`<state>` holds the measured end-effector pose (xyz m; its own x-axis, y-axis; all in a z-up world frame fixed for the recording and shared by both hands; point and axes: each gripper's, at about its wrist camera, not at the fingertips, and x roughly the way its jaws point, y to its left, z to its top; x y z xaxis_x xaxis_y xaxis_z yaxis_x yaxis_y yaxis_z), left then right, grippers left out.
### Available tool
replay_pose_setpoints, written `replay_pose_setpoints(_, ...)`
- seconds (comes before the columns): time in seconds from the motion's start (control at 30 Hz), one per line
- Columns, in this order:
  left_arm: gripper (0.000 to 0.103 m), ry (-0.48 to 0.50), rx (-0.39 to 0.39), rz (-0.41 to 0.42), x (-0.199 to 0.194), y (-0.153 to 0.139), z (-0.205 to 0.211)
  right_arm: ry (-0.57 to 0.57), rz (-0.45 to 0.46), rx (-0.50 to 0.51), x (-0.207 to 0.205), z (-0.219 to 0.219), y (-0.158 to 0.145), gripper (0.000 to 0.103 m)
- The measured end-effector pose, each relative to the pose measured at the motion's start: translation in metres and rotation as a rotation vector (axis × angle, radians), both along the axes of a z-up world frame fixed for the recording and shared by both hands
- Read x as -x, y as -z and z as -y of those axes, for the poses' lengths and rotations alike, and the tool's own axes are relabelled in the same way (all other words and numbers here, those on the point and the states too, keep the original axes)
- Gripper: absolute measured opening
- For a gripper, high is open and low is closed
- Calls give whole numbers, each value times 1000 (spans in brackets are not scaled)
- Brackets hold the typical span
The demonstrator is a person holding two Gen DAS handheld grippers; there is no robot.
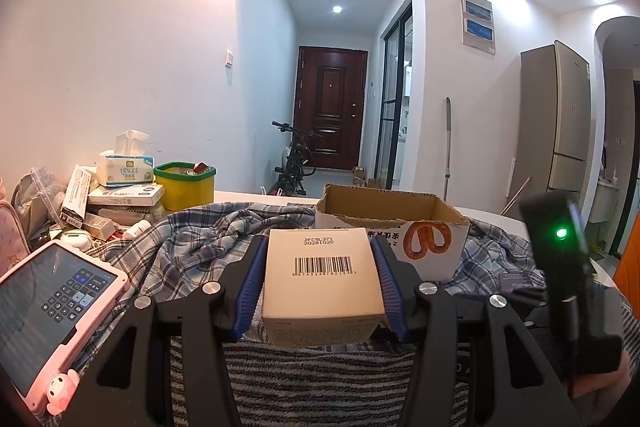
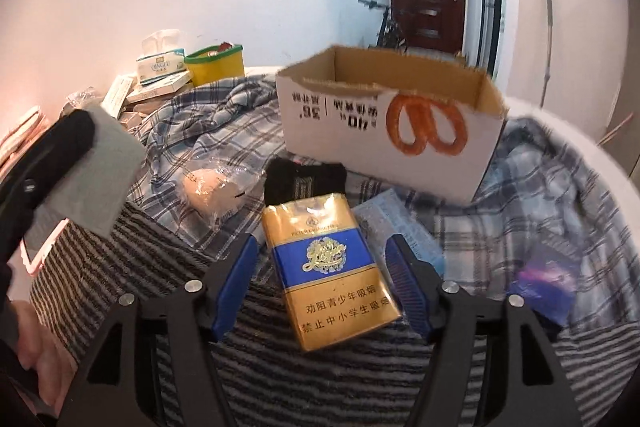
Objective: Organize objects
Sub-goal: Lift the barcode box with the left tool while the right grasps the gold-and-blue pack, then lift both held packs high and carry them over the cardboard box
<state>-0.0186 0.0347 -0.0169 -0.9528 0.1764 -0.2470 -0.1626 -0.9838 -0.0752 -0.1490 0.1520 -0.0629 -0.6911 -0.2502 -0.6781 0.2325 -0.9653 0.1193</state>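
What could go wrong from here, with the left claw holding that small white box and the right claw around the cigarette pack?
1. The right claw straddles the gold-and-blue cigarette pack with gaps on both sides; lifting now would likely leave it behind.
2. The pack lies on a soft striped towel, so closing low may pinch fabric too.
3. The left claw grips the white box near the cardboard box, whose torn near rim could catch it on the way in.

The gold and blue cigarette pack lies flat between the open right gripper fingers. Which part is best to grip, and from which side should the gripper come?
Grip the cigarette pack across its two long side edges, around the blue band. It lies flat on the striped towel, its length running roughly along the right gripper, whose jaws already flank it with gaps on both sides. So probably come from the near end, over the towel.
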Motion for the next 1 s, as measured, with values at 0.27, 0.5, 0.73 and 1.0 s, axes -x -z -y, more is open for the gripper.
replay_pose_setpoints(0.27,54,5,2,1,0,1,-2,47,39,18,8,-9,16,55)
replay_pose_setpoints(0.5,54,8,8,13,3,2,-5,111,-51,65,-4,-22,6,52)
replay_pose_setpoints(0.73,54,23,7,-17,-1,1,-4,213,-398,29,-53,-17,-27,52)
replay_pose_setpoints(1.0,54,21,-3,-45,-7,-1,1,339,-578,-65,-73,-8,-44,52)
